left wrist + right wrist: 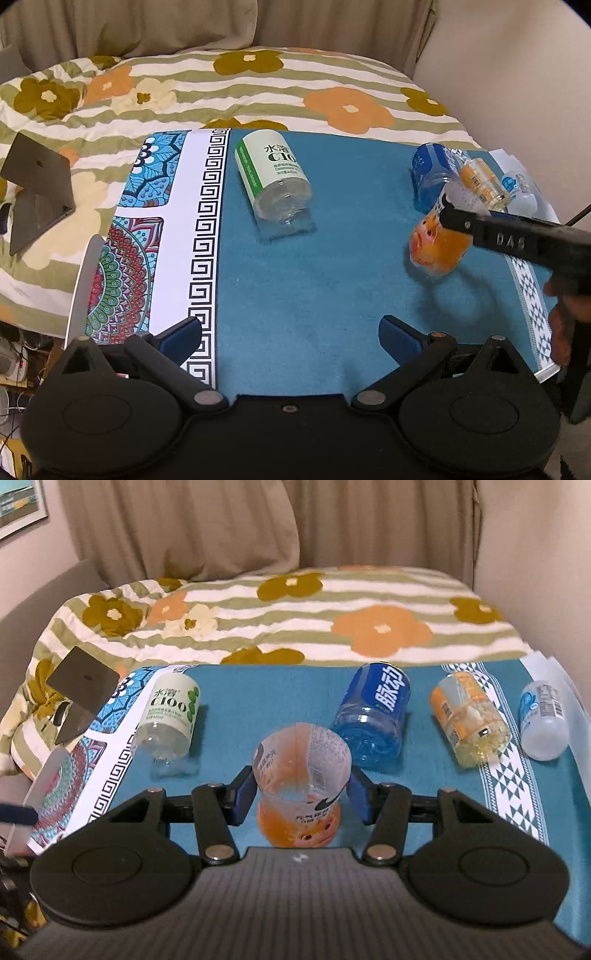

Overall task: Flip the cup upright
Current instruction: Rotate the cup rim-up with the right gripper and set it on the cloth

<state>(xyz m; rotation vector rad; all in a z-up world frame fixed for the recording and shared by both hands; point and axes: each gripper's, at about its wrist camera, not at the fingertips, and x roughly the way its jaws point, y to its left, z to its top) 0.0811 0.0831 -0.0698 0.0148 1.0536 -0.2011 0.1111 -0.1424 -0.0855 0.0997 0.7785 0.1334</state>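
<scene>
An orange cup with a baby face (pixel 301 786) is held between the blue pads of my right gripper (pixel 301 794), open end up, above the blue mat (pixel 258 709). In the left wrist view the same cup (pixel 439 240) hangs tilted from the right gripper's black finger (pixel 491 230), off the mat. My left gripper (pixel 291 334) is open and empty over the near part of the mat. A white-green cup (pixel 171 720) lies on its side to the left. A blue cup (pixel 375 716), a yellow cup (pixel 469 720) and a small clear cup (pixel 543 720) lie on their sides to the right.
A flowered quilt (pixel 295 620) covers the bed behind the mat. A dark laptop (pixel 37 192) stands at the left on the quilt. A patterned placemat (pixel 147 229) borders the mat's left side. Curtains hang behind.
</scene>
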